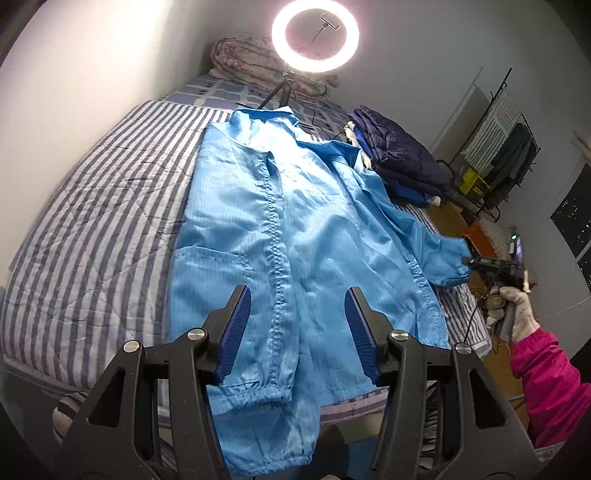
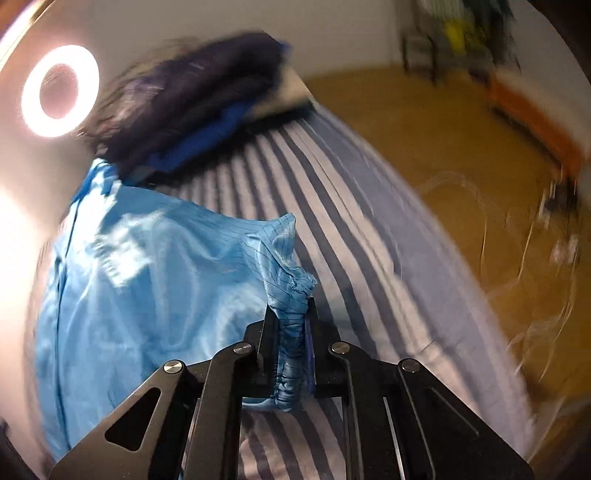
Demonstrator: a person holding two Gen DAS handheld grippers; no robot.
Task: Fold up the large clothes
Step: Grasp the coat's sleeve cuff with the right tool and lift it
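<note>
Left tool point(image 1: 297, 332) released, half spread, hovering above the hem of the light blue zip-front work coat point(image 1: 280, 236), touching nothing. Coat spread flat on the blue-and-white striped bed point(image 1: 92, 229), long axis running from hem near the bed's edge up to collar point(image 1: 264, 114) toward the ring light point(image 1: 315, 35). Right tool point(image 2: 290, 332) clenched on the coat's gathered sleeve cuff point(image 2: 291, 321), beside the bed's right edge.

no readable text, labels, brands or numbers anywhere
</note>
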